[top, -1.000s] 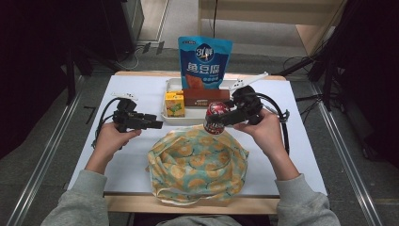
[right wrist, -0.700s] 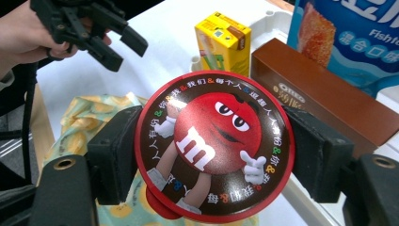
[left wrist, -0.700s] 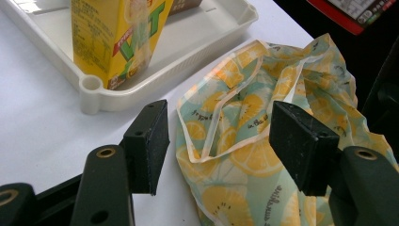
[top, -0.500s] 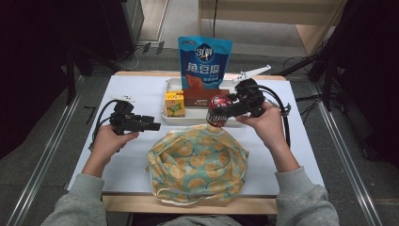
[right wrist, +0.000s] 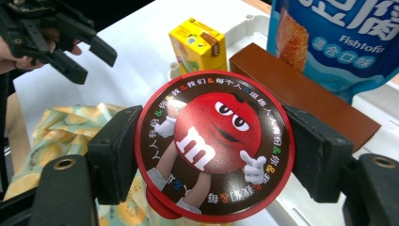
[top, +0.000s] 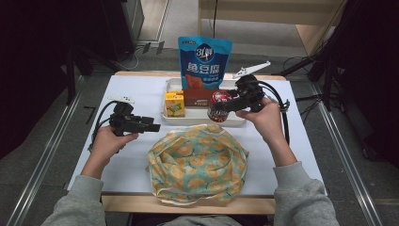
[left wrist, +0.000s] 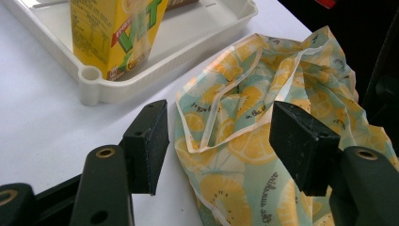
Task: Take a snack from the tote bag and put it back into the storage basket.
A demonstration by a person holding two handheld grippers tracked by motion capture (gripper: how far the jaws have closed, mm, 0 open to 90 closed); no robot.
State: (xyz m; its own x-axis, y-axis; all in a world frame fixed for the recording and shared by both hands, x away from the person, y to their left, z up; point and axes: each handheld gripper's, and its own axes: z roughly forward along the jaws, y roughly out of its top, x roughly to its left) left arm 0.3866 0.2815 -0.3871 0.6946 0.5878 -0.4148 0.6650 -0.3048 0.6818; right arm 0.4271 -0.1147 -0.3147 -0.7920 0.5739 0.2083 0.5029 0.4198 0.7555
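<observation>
The right gripper (top: pixel 217 109) was clamped on a round red candy tin (top: pixel 219 104), its two black jaws pressed against opposite sides of the lid, as the right gripper view showed with the tin (right wrist: pixel 214 146) face-on between them. In the high view the tin hung above the near right part of the white tray (top: pixel 235 119), just beyond the far edge of the lemon-print cloth bag (top: pixel 197 162). The person's right hand (top: pixel 265 117) held that gripper from the right side of the tabletop (top: pixel 136 89).

On the tray a yellow juice carton (top: pixel 174 104) stood at the left, a brown box (top: pixel 197 97) lay behind the tin, and a blue snack pouch (top: pixel 204 62) stood upright at the far side.

The left gripper (top: pixel 151 124) was spread apart and held nothing. It sat low over the white tabletop, left of the tray and pointing right toward the bag. In the left gripper view its jaws stood well apart, with the left edge of the cloth bag (left wrist: pixel 263 132) lying flat on the tabletop between and beyond them, not touched by either jaw. The tray's near corner (left wrist: pixel 91 84) and the juice carton (left wrist: pixel 117 33) lay farther off in that view. The left hand (top: pixel 106 141) gripped the tool near the tabletop's left side.
</observation>
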